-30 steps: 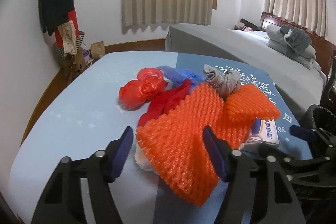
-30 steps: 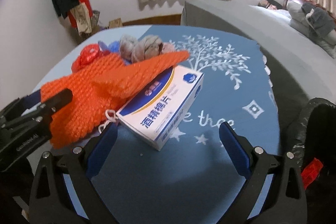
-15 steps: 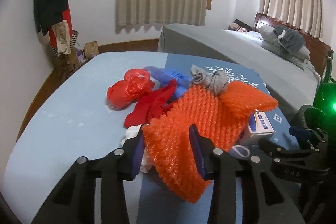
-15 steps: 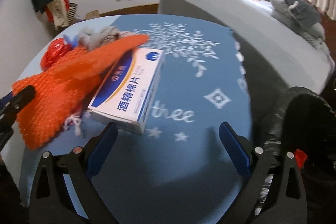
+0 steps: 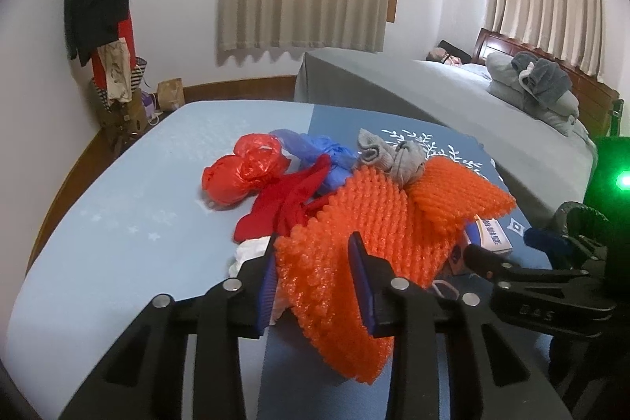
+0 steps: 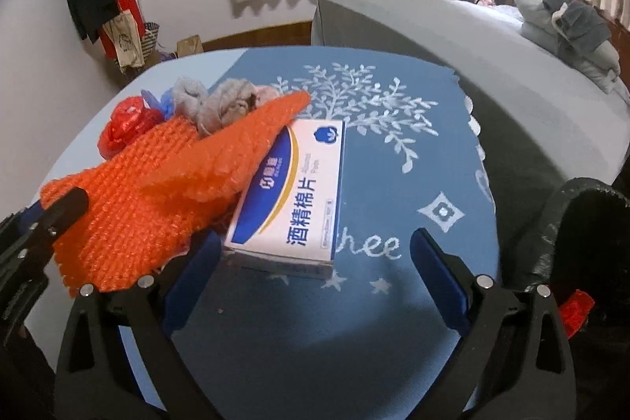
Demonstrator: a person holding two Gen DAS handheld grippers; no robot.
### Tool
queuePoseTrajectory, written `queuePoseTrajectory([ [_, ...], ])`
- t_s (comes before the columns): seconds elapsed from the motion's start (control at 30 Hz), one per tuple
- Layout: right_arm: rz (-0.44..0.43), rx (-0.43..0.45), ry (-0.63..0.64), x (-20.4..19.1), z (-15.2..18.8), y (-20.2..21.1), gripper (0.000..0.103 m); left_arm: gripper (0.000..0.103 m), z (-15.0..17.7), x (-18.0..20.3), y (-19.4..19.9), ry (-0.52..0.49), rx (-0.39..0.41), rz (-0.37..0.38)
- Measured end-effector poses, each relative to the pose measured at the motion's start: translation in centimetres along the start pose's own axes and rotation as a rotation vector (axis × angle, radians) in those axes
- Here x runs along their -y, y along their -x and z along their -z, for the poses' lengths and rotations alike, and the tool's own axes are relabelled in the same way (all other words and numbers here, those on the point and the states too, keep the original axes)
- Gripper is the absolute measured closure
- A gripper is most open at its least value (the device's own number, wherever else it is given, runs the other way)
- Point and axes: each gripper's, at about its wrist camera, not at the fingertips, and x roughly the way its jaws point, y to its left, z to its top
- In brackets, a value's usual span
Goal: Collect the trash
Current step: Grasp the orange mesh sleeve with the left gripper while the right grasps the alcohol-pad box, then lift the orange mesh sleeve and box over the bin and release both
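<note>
A heap of trash lies on the blue tablecloth (image 6: 354, 321). An orange foam net (image 5: 354, 223) tops it, and my left gripper (image 5: 315, 274) is closing, its blue pads pressing the net's near edge between them. Under the net's right side lies a white and blue box (image 6: 295, 191). My right gripper (image 6: 313, 254) stands open, its fingers wide on either side of the box's near end without touching it. Behind the net lie a red plastic bag (image 5: 244, 172), a blue plastic bag (image 5: 315, 148), grey socks (image 5: 393, 156) and a red cloth (image 5: 283, 203).
A black trash bag (image 6: 582, 223) gapes past the table's right edge. A grey bed (image 5: 453, 105) with folded bedding stands behind. A coat rack (image 5: 98, 6) with bags beneath it stands at the far left wall. White crumpled material (image 5: 248, 250) peeks from under the net.
My left jaws have narrowed from wide apart onto the orange net's near edge. In the right wrist view the box has come to lie centred between the open fingers.
</note>
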Motion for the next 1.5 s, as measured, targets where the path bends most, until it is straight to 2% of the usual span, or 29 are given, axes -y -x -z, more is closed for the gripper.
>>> queuePoseTrajectory([
  [0.2,0.088,0.008,-0.006,1.7,0.2,0.2,0.012,0.067,0.0,0.0,-0.1,0.003,-0.005,0.008],
  [0.37,0.037,-0.001,-0.033,2.4,0.0,-0.4,0.013,0.064,0.0,0.2,-0.4,-0.002,-0.009,0.014],
  [0.5,-0.017,-0.042,-0.055,2.6,-0.7,-2.0,0.027,0.065,-0.2,0.3,-0.5,-0.005,-0.009,0.023],
  [0.57,-0.044,-0.054,-0.062,2.5,-0.8,-2.4,0.041,0.073,-0.3,0.5,-0.4,-0.012,-0.006,0.035],
  [0.6,-0.052,-0.052,-0.058,2.5,-1.0,-2.4,0.045,0.075,-0.3,0.7,-0.4,-0.017,-0.005,0.04],
  [0.67,-0.055,-0.052,-0.054,2.4,-0.9,-2.1,0.045,0.084,-0.4,1.1,-0.3,-0.028,-0.003,0.055],
  [0.77,-0.051,-0.036,-0.06,2.7,-0.7,-1.3,0.045,0.088,-0.5,1.5,0.0,-0.032,0.002,0.071],
  [1.0,0.006,0.026,-0.1,4.6,-0.7,1.7,0.046,0.089,-0.8,2.2,1.0,-0.026,0.029,0.087],
  [1.5,-0.012,0.135,-0.112,6.1,-2.0,7.9,0.046,0.089,-3.9,3.7,5.4,-0.02,0.15,0.114],
])
